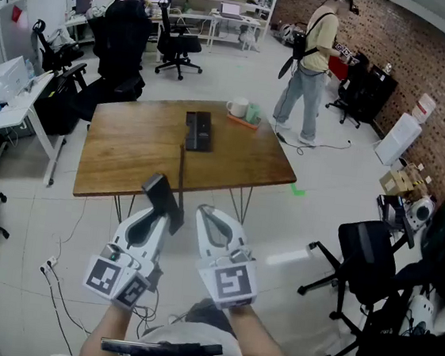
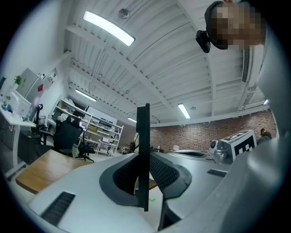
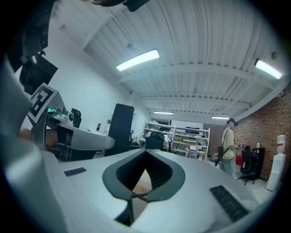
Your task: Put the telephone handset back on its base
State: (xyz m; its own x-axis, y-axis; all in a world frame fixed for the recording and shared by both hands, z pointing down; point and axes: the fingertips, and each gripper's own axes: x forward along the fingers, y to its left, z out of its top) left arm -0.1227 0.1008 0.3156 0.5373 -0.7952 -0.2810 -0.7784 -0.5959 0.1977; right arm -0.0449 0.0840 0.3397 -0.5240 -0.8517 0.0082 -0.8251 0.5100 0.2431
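- A brown rectangular wooden table (image 1: 121, 158) is seen ahead, with the black rectangular telephone base (image 1: 198, 131) laid near its middle.
- The flat black telephone handset (image 1: 161, 192) is clamped in the white left gripper (image 1: 168, 216), short of the table.
- The white right gripper (image 1: 207, 211) is closed on nothing.

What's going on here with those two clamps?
A person holds a gripper in each hand, short of the wooden table. The left gripper is clamped on a black telephone handset, its cord running to the telephone base on the table. The right gripper is shut and empty. The handset isn't back yet.
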